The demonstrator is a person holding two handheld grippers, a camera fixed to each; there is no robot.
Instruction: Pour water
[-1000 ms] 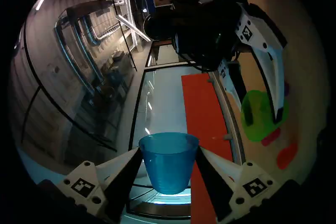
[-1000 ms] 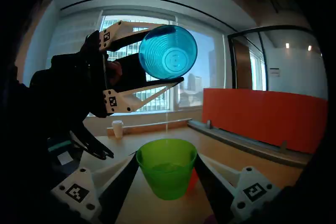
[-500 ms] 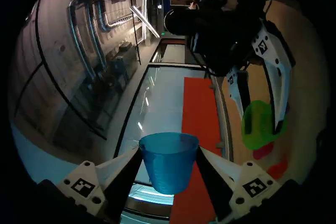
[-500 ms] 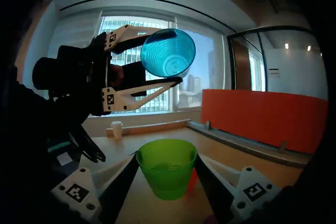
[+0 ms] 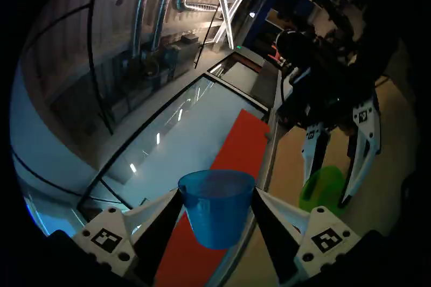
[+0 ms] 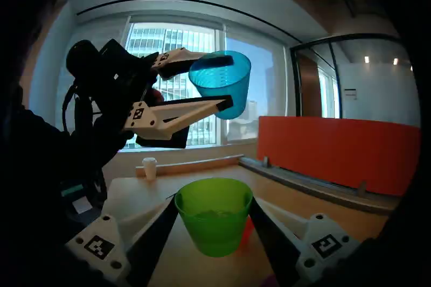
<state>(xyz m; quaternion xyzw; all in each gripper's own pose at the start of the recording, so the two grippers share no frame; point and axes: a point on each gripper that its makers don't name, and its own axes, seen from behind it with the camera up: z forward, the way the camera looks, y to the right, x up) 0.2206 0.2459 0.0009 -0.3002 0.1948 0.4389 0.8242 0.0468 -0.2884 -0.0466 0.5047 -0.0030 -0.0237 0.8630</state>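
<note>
A translucent blue cup (image 5: 216, 211) sits between the fingers of my left gripper (image 5: 216, 195), which is shut on it. In the right gripper view the same blue cup (image 6: 221, 83) hangs high above the table, close to upright with a slight tilt, in the left gripper (image 6: 229, 82) held by a gloved hand. My right gripper (image 6: 214, 203) is shut on a green cup (image 6: 214, 219) just over the table, with what looks like a liquid line inside. The left gripper view shows the green cup (image 5: 322, 189) lower right, in the right gripper (image 5: 327, 191).
A wooden table (image 6: 301, 217) runs beneath the cups. An orange partition (image 6: 339, 149) stands along its right side. A white paper cup (image 6: 149, 167) rests near the window ledge at the back. Something red (image 6: 248, 230) lies just behind the green cup.
The left gripper has turned the blue cup from lying tipped, base toward the right camera, back to nearly upright. The right gripper and green cup have stayed put.
</note>
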